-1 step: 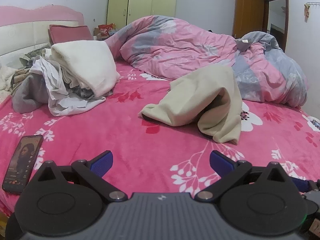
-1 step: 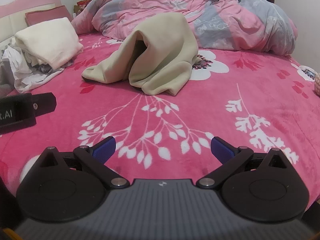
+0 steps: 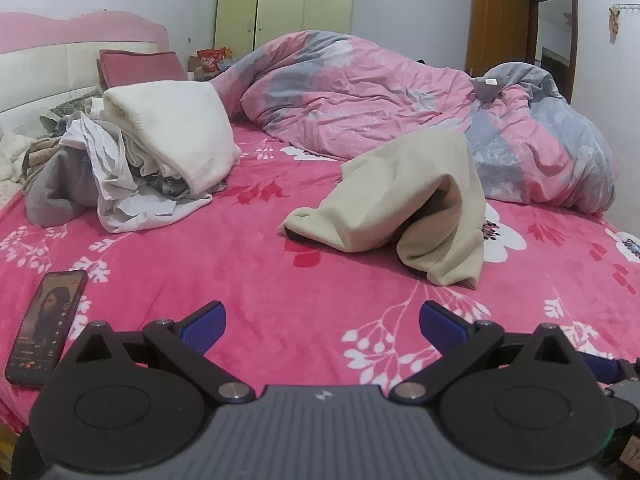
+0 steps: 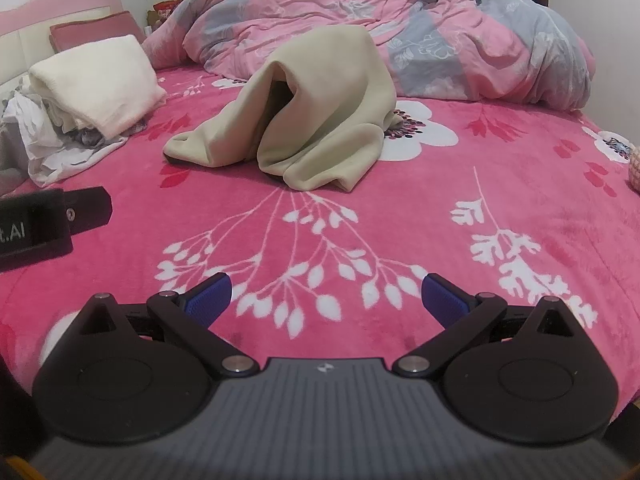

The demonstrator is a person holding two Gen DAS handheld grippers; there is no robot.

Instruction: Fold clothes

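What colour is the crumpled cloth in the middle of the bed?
The crumpled cloth is pale beige, clearest in the right wrist view.

Both wrist cameras sit low at the bed's near edge, facing across it; each frames the cream garment (image 3: 404,200) (image 4: 316,108) mid-frame, nearer in the right view.

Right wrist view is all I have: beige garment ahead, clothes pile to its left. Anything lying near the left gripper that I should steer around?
Observer: Yes. A phone lies flat on the bedspread, just left of the left gripper, with its screen lit.
Operator: Is that gripper carrying anything?
Observer: No. Its jaws stand wide open with only bare bedspread between them.
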